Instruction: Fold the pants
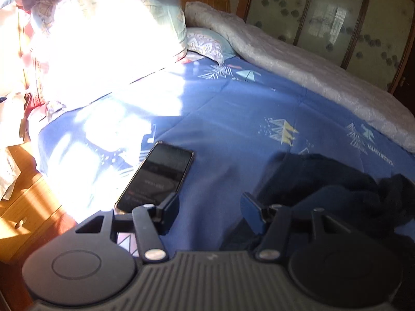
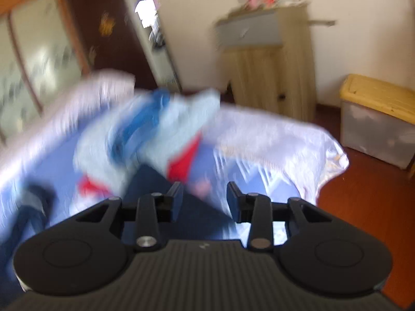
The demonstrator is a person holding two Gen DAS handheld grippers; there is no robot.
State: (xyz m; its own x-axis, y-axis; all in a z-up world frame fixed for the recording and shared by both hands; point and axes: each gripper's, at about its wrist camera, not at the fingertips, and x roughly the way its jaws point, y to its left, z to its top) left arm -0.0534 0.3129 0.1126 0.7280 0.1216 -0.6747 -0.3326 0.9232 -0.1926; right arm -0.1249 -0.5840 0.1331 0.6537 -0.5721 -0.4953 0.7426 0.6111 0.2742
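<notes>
Left tongs [image 1: 210, 208] agape, dark pants [image 1: 324, 189] just right (crumpled)

The bed sheet [image 1: 233, 108] is blue with little white and yellow trees. The pants [image 1: 324, 181] are dark navy. The phone [image 1: 158, 176] is black. The blanket [image 1: 311, 72] is pale grey. The box [image 2: 376, 127] has a yellow lid. The floor [image 2: 368, 207] is red-brown.

No text, label, brand or number can be read in either view. The phone [image 1: 155, 178] on the blue bedsheet [image 1: 233, 108] shows faint marks on its dark screen, too blurred to make out.
</notes>
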